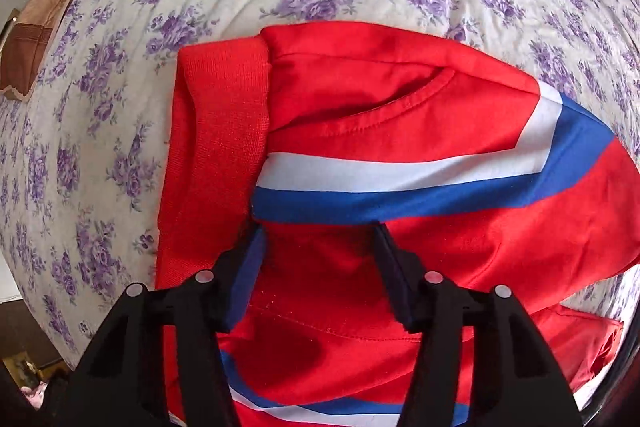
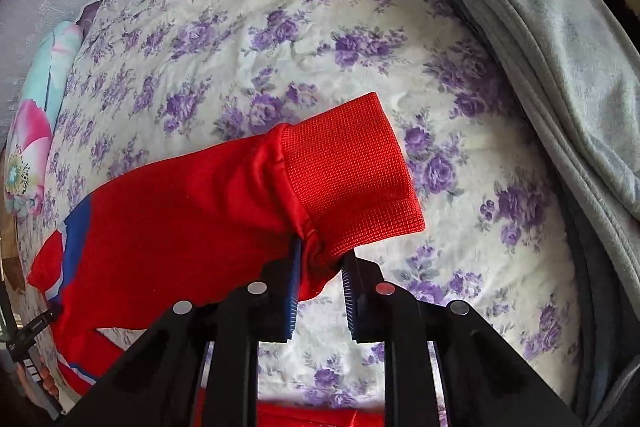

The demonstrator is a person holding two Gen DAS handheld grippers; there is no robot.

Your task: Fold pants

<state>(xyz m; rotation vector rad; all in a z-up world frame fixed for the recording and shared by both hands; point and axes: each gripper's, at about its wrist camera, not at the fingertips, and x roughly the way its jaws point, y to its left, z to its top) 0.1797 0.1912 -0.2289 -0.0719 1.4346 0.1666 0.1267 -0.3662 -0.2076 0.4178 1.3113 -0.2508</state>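
My right gripper [image 2: 320, 259] pinches the pants [image 2: 192, 219] by the cuff [image 2: 352, 171] above the bed [image 2: 320, 47]; my left gripper [image 1: 316, 235] gapes over them.

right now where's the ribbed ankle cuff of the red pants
In the right wrist view, the ribbed cuff sits mid-frame above the floral bedsheet, with the right gripper pinching the fabric at its base.
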